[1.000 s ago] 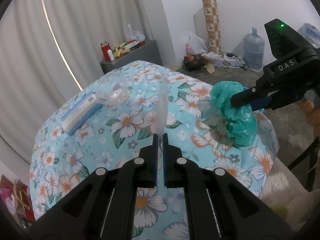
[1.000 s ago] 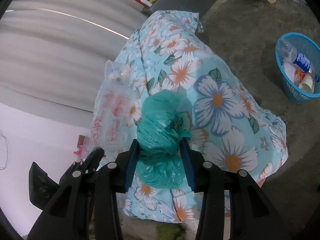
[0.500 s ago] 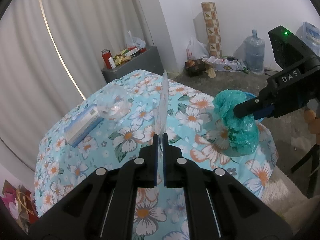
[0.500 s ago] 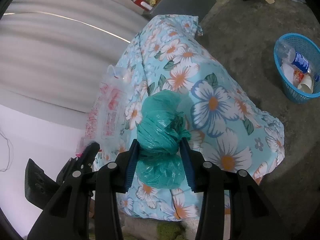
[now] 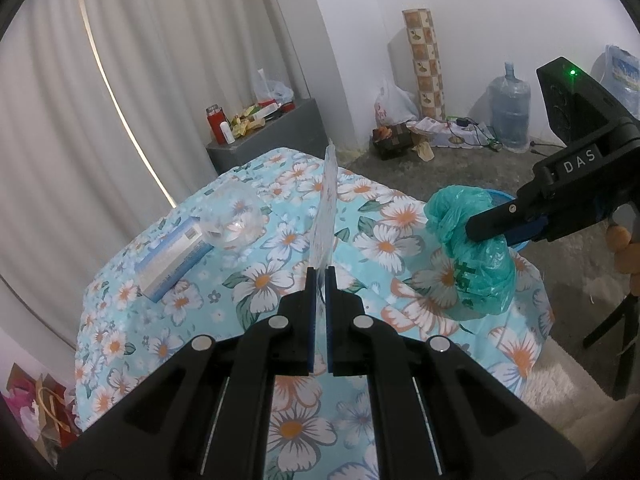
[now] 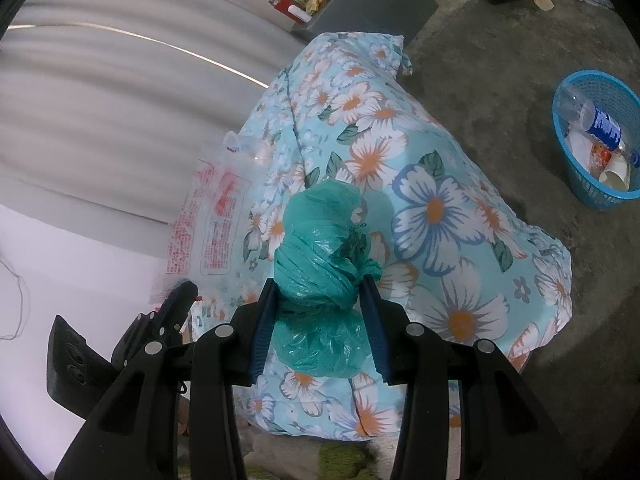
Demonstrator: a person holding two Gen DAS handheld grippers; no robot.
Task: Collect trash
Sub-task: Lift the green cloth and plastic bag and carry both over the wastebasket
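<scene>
Both grippers loaded | L gripper [image 5: 319, 280] nipped thin on clear wrapper [image 5: 326, 208] | R gripper [image 6: 320, 300] clamping green bag [image 6: 320, 264]

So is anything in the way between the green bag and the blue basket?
Nothing visible. The right gripper holds the green bag above the flowery table, and only bare floor lies between the table's edge and the blue basket.
</scene>
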